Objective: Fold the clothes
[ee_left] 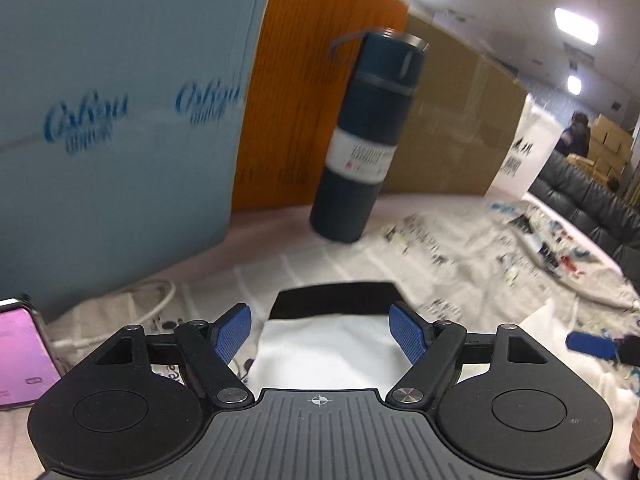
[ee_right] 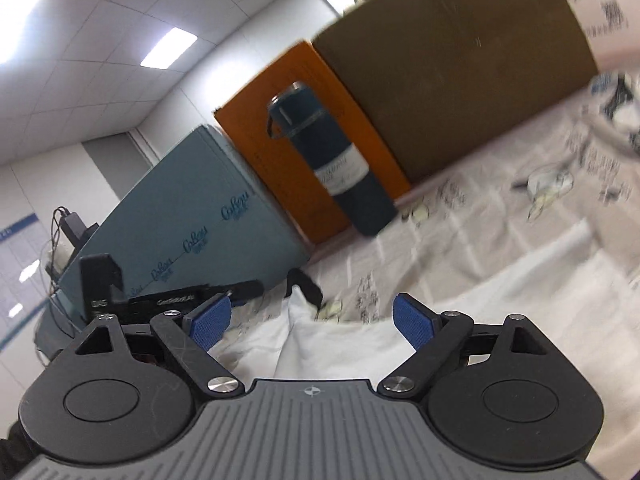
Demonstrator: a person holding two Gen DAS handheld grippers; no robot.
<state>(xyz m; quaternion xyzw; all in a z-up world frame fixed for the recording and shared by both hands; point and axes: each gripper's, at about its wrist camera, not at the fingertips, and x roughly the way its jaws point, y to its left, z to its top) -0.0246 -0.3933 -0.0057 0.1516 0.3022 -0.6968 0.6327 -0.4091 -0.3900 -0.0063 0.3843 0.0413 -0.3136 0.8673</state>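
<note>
A white garment with a black band (ee_left: 332, 344) lies on the printed table cover, right in front of my left gripper (ee_left: 322, 332). The left gripper is open and empty, its blue pads on either side of the garment's black edge. In the right wrist view the same white garment (ee_right: 340, 344) lies bunched below my right gripper (ee_right: 312, 322), with a black edge (ee_right: 306, 286) at its far end. The right gripper is open and empty. The other gripper's blue fingertip (ee_left: 592, 344) shows at the right of the left wrist view.
A dark blue flask (ee_left: 362, 140) stands upright behind the garment, also in the right wrist view (ee_right: 340, 164). Light blue (ee_left: 112, 120), orange (ee_left: 300, 100) and brown (ee_left: 448, 120) boxes wall the back. A phone (ee_left: 20, 356) and white cable (ee_left: 160, 300) lie left.
</note>
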